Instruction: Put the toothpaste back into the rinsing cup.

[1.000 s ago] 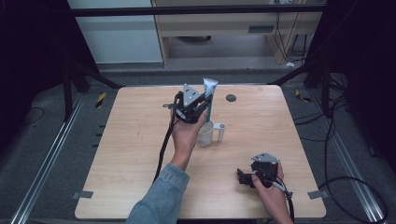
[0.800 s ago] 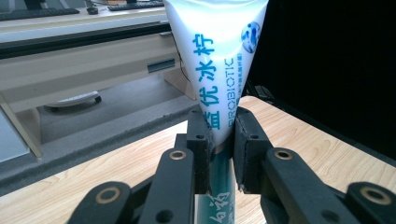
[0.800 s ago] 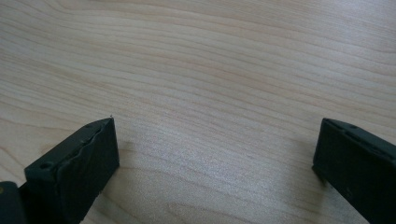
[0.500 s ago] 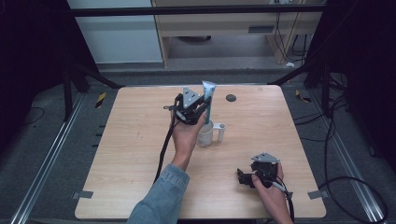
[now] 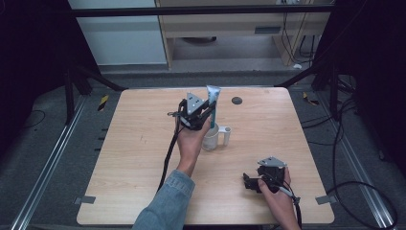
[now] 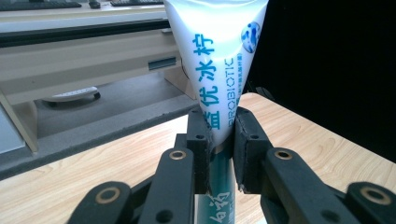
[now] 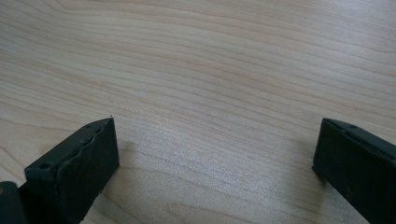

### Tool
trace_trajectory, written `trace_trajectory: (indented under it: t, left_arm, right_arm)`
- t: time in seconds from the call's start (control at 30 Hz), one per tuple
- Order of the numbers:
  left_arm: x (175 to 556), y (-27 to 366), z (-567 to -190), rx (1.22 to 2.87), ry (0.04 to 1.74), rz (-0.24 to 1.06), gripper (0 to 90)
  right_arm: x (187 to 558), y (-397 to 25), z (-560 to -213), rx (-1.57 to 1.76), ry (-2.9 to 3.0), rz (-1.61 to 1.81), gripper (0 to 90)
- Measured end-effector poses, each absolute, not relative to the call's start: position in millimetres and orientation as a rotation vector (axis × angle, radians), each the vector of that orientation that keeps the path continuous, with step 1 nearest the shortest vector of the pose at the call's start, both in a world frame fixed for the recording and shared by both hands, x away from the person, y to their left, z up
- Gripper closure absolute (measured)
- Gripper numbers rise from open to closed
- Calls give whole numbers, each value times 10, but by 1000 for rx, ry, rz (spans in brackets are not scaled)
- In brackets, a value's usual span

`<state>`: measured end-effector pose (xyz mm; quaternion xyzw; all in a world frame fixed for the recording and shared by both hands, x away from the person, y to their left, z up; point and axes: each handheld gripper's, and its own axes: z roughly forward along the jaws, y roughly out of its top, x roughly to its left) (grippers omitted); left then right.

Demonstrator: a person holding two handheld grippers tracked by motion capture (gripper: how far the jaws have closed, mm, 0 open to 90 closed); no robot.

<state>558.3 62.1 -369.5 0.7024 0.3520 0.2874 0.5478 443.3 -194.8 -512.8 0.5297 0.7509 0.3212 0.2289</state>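
Left claw (image 5: 207, 109) raised mid-tabletop, clamped on upright toothpaste tube (image 5: 212, 98) above white mug (image 5: 211, 137), right claw (image 5: 250, 182) near right, jaws apart

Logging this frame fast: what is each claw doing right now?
Left claw: closed on the toothpaste tube, held upright above the white cup.
Right claw: open, holding nothing, low over the table.

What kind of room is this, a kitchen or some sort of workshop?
Probably a lab or test room, not a kitchen: a bare wooden table stands inside a dark metal frame, cables trail over the grey floor, and the left gripper holds a toothpaste tube.
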Motion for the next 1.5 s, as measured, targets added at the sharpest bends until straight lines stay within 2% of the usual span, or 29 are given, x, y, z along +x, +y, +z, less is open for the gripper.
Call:
trace_trajectory:
  t: [1.5]
  left_arm:
    - [5534, 691, -4035, 1676, 886, 654, 780]
  right_arm:
    - [4433, -1945, -5130, 1461, 2064, 885, 4]
